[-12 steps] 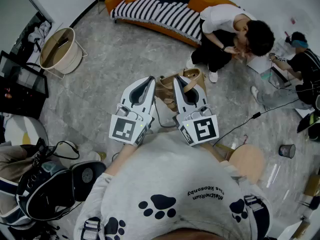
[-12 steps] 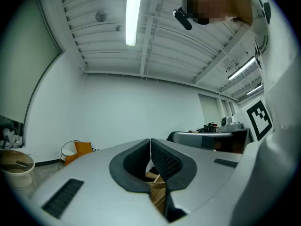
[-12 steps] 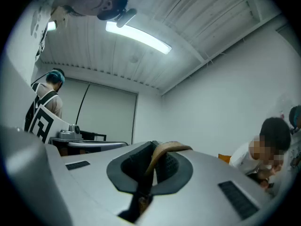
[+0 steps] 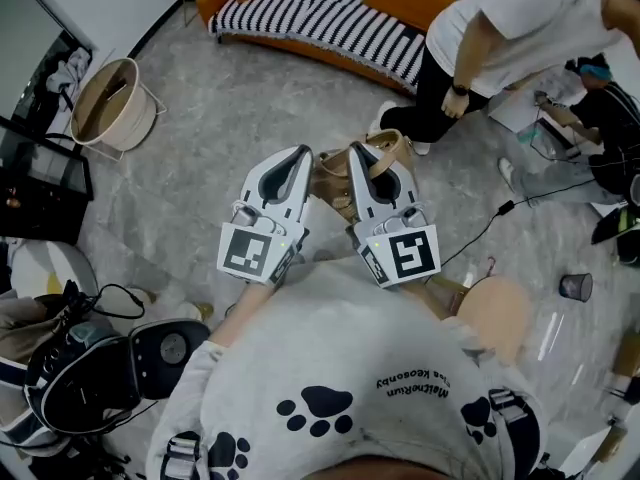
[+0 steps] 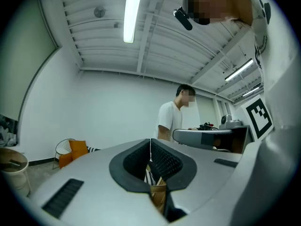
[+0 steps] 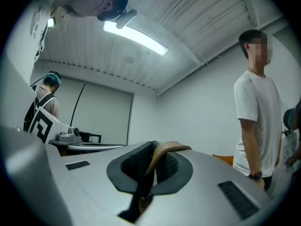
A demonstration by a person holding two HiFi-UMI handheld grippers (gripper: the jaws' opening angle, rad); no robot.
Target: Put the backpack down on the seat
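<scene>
A tan backpack (image 4: 337, 181) hangs between my two grippers above the grey floor. My left gripper (image 4: 299, 157) is shut, with tan backpack fabric (image 5: 158, 192) showing low in its jaws. Over the top of my right gripper (image 4: 359, 154) curves a tan strap (image 6: 165, 149), and its jaws are shut on that strap. An orange sofa (image 4: 430, 6) with a striped blanket (image 4: 320, 28) stands far ahead. A round wooden stool (image 4: 492, 313) is at my lower right. Most of the backpack is hidden behind the grippers.
A person in a white shirt (image 4: 520, 28) stands by the sofa, and another person (image 4: 610, 118) sits at the right. A beige basket (image 4: 105, 103) is at the left. A black cable (image 4: 480, 238) and a cup (image 4: 575, 286) lie right; black bags (image 4: 80, 368) lower left.
The person in the white shirt has risen from a crouch to standing. Both grippers and the backpack have stayed almost where they were.
</scene>
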